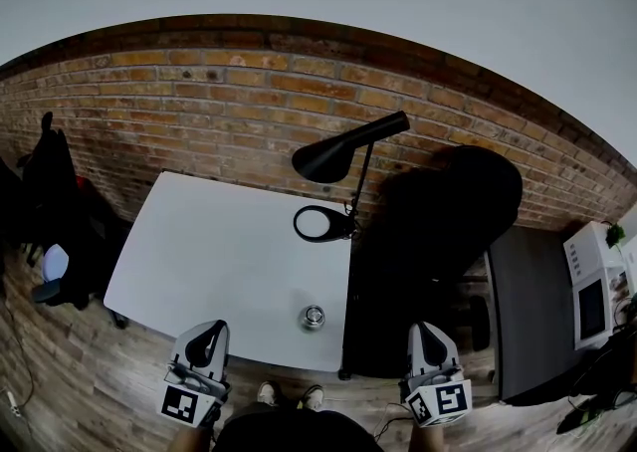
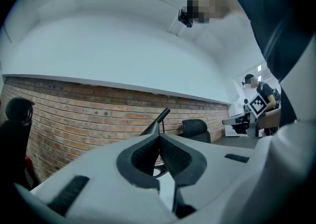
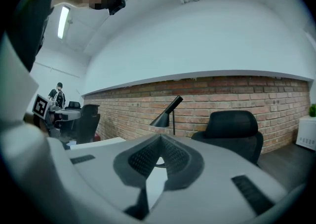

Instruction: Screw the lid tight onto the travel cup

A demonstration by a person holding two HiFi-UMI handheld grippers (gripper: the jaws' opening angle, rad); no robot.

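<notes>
Left gripper (image 1: 207, 329) and right gripper (image 1: 429, 333), closed and empty, hovered either side of the travel cup (image 1: 313, 317); nothing seemed started, and the next move probably needed opened jaws.

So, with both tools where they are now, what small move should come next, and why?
Probably open the left tool and reach toward the small metal cup near the table's front edge. Both it and the right tool are shut on nothing and held short of the table, so the cup stands untouched.

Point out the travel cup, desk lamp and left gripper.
travel cup (image 1: 313, 317): head view, its top.
desk lamp (image 1: 328, 159): head view, black shade.
left gripper (image 1: 208, 331): head view, tips of shut jaws.
</notes>
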